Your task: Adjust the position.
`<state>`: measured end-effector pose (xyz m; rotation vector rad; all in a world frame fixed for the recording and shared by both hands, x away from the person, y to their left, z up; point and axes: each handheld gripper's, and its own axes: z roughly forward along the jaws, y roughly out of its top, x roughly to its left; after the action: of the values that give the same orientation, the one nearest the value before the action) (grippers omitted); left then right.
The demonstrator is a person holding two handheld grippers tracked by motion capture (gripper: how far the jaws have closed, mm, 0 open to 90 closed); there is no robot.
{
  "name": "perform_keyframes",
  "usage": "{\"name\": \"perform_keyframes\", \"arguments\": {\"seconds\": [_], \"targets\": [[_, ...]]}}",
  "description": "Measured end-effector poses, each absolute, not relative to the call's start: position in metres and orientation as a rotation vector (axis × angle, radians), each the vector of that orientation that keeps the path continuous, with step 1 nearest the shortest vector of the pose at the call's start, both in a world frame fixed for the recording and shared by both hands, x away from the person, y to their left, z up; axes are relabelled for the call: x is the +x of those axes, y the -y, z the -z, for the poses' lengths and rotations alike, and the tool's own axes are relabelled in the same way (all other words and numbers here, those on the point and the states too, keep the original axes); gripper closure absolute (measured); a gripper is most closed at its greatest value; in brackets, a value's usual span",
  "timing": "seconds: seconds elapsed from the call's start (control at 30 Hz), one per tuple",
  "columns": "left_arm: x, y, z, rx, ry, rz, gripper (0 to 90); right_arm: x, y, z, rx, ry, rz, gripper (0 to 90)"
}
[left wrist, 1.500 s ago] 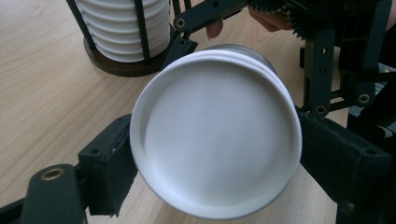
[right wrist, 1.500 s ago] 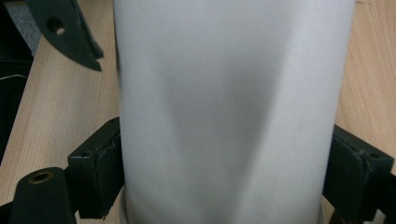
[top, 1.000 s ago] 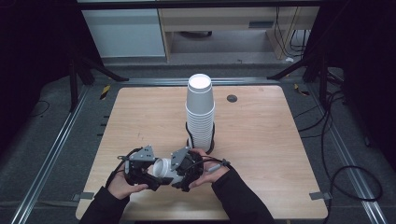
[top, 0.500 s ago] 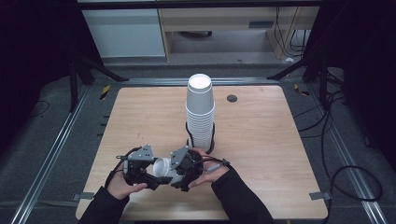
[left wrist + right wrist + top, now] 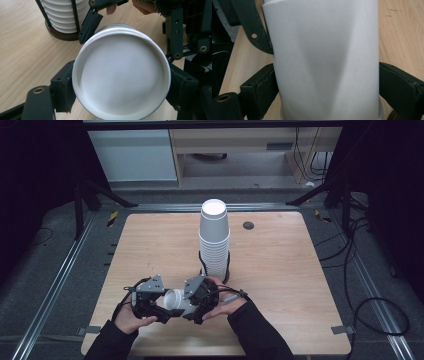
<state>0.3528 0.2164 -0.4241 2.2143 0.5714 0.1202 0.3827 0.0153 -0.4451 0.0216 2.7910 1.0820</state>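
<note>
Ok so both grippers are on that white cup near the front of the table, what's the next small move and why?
Probably ease the two grippers apart along the cup's axis. The left gripper clamps the white cup near its rim, the right gripper clamps the wall, and a second rim edge seems to show in the left gripper view, so two nested cups may need separating. The stack stands behind.

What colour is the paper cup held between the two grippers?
The paper cup is plain white, without any print; the left gripper view shows it best.
</note>
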Motion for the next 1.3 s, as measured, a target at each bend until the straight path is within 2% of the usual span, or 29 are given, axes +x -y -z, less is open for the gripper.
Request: {"name": "perform_keyframes", "arguments": {"seconds": [0.33, 0.6, 1.1, 1.3], "targets": [[0.358, -0.23, 0.422, 2.198, -0.595, -0.131, 22.7, 0.382, 0.0, 0.43, 0.066, -2.739, -1.138, 6.5], [0.364, -0.248, 0.419, 2.083, -0.618, -0.093, 22.6, 0.384, 0.031, 0.412, 0.206, -2.654, -1.238, 6.9], [0.37, -0.252, 0.409, 1.877, -0.562, -0.083, 22.5, 0.373, 0.075, 0.415, 0.435, -2.512, -1.489, 7.2], [0.371, -0.248, 0.409, 1.84, -0.536, -0.063, 22.5, 0.368, 0.078, 0.421, 0.483, -2.497, -1.55, 6.0]]}}
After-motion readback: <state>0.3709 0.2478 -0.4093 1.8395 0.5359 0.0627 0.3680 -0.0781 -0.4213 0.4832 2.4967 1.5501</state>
